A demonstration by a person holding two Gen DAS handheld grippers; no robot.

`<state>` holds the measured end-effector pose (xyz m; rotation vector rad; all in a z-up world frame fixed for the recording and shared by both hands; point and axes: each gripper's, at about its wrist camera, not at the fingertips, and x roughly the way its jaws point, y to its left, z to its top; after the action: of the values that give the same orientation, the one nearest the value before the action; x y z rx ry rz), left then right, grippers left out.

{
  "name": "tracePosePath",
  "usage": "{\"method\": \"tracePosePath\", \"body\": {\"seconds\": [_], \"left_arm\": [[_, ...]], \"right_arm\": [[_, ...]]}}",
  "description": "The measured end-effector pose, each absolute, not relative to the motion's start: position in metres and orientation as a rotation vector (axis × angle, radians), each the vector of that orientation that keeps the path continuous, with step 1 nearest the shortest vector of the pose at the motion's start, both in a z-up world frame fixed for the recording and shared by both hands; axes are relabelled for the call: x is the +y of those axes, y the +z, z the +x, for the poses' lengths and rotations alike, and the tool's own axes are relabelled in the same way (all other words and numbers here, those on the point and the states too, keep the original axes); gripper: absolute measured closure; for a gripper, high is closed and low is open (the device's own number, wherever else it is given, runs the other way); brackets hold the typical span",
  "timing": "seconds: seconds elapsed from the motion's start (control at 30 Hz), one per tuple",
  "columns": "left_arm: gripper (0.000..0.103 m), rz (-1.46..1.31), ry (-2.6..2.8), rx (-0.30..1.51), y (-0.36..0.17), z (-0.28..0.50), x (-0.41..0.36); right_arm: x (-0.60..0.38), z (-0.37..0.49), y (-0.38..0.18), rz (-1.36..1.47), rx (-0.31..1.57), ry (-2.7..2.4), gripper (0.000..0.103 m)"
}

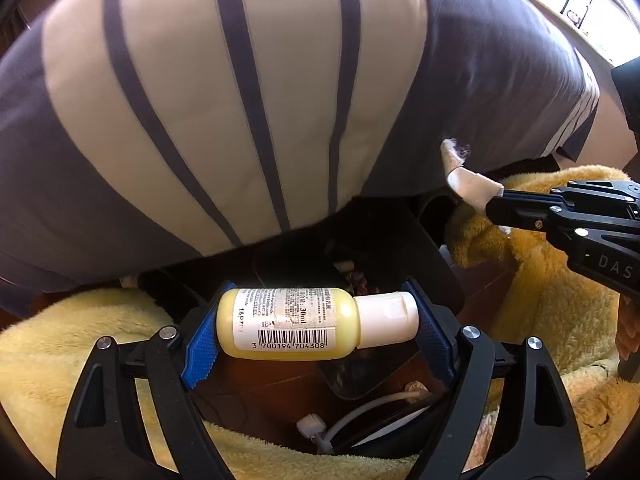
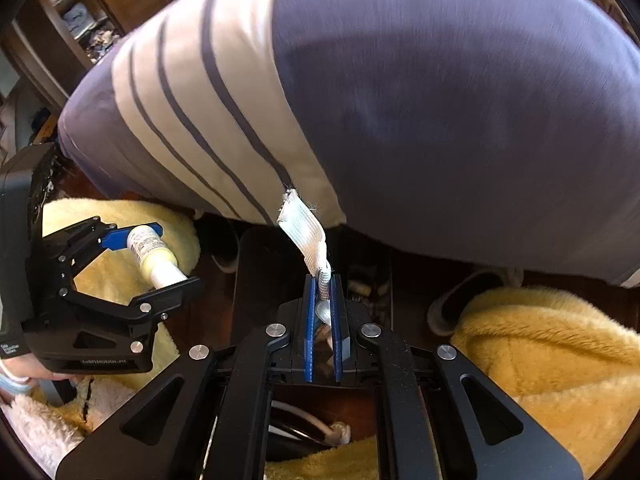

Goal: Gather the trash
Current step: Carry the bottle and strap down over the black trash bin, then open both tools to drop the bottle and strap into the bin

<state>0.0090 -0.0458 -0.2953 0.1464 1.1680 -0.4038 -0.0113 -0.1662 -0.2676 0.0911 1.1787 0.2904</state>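
The small bottle point(image 1: 312, 324) is light and rigid, smooth plastic that could slip or pivot if pinched only at its ends; it is taken lengthwise, base against one pad and cap against the other, so a firm squeeze along its axis seems the sensible hold. The white strip point(image 2: 306, 236) is limp and nearly weightless, flat and ribbed, and it flops over above the pinch; gripping it low at one end, as here, is enough.

The bottle is pale yellow with a white flip cap, a white label and a barcode along its side. It lies crosswise in the lower centre of the left wrist view, clamped between the blue pads of the left gripper point(image 1: 316, 326), whose jaws stand wide around it.

The strip is a short white band with a frayed upper edge, standing up at the centre of the right wrist view. The right gripper point(image 2: 323, 316) is closed on its lower end, the pads almost together.

Behind both, a grey and cream striped pillow point(image 1: 240, 100) fills the upper frame, and yellow fleece point(image 2: 540, 340) lies at the lower edges, with a dark bin point(image 1: 400, 248) between them
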Motion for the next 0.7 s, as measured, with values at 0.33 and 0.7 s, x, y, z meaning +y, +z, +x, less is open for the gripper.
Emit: {"method": "tracePosePath", "body": {"seconds": [0.33, 0.7], "left_arm": [[0.024, 0.116, -0.444, 1.283, -0.331, 0.018, -0.056], [0.009, 0.098, -0.436, 1.293, -0.329, 0.022, -0.056]], "right_arm": [[-0.161, 0.007, -0.300, 0.158, 1.292, 0.294, 0.095], [-0.174, 0.022, -0.299, 0.211, 1.298, 0.239, 0.060]]}}
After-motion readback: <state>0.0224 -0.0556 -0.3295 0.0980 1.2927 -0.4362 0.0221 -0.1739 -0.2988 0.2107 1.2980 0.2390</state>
